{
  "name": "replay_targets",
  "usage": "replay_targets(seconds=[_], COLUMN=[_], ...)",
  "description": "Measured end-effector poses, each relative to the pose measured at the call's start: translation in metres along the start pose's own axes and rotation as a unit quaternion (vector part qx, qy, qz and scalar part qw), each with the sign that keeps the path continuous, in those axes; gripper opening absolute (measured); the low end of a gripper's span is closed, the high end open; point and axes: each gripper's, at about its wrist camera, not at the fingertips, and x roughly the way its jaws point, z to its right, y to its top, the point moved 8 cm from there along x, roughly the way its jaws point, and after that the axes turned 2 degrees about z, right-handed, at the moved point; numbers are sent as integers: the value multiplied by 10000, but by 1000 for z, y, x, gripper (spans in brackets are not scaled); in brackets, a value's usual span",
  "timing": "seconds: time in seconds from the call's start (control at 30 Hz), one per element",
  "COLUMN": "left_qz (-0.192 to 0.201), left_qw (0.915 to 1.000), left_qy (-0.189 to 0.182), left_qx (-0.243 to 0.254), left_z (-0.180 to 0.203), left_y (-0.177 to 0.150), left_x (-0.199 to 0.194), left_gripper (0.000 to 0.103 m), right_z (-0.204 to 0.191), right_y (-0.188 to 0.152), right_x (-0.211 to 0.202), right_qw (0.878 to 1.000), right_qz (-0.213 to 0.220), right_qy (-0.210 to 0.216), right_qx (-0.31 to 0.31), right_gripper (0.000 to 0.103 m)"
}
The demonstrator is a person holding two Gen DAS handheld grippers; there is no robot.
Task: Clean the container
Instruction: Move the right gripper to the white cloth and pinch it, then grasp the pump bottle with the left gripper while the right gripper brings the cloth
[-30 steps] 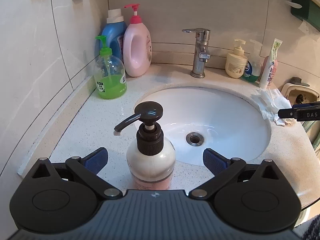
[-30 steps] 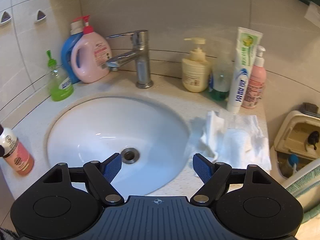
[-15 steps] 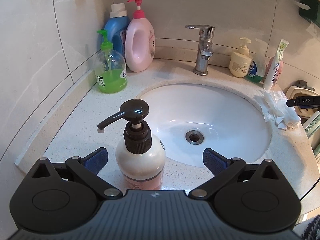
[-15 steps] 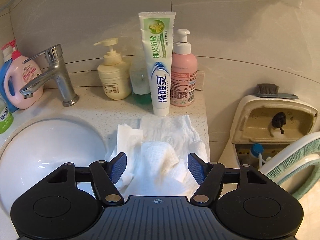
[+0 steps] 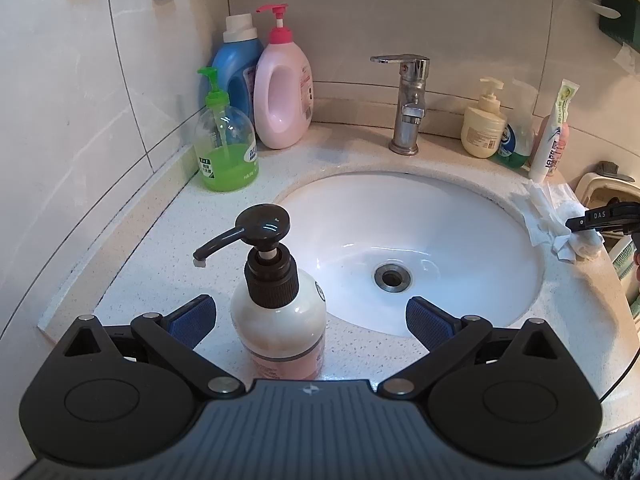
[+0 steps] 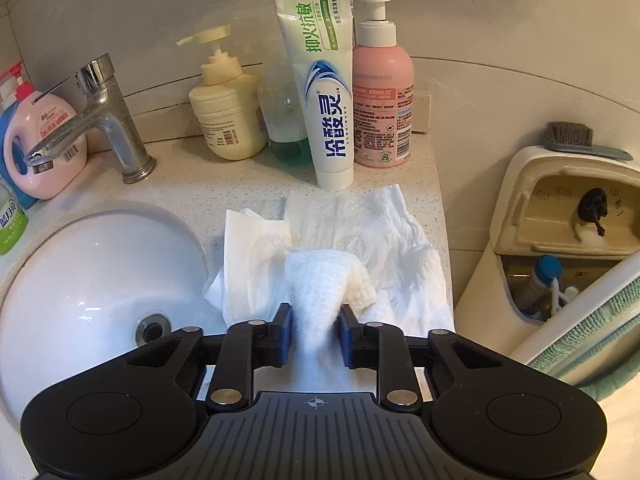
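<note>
A white pump bottle [image 5: 276, 320] with a black pump head and pink residue at its base stands on the counter in front of the sink. My left gripper [image 5: 310, 314] is open around it, and its blue pads do not touch the bottle. At the sink's right, a textured white wipe [image 6: 324, 276] lies on flat paper tissues [image 6: 384, 232]. My right gripper [image 6: 316, 320] is closing on the wipe, and both pads press its near end. In the left wrist view the right gripper [image 5: 600, 220] shows at the far right, over the tissues [image 5: 544, 216].
The white basin [image 5: 440, 216] with its drain fills the middle, and a chrome tap [image 5: 408, 108] stands behind it. Green, blue and pink bottles [image 5: 280, 80] stand at the back left. A cream pump bottle [image 6: 228, 108], a toothpaste tube [image 6: 324, 80] and a pink bottle [image 6: 382, 92] stand behind the tissues. An open toilet tank [image 6: 568, 216] is to the right.
My right gripper swung right from over the basin to the tissues, dropped, and closed on the white wipe. The left gripper stayed open around the pump bottle.
</note>
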Motion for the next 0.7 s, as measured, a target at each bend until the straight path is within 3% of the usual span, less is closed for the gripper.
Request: replay_targets(seconds=[0.37, 0.7], left_qz=[189, 273], left_qw=[9998, 9993], left_qy=[-7, 6], left_qx=[74, 259], left_z=[7, 2], left_y=[7, 12], left_x=[-9, -16], left_gripper=[103, 103], right_z=[-6, -63], right_y=[30, 29], right_x=[-61, -96], right_qw=[9976, 9924], right_qz=[629, 606], right_qy=[219, 1072], right_qx=[177, -49], right_gripper=[21, 21])
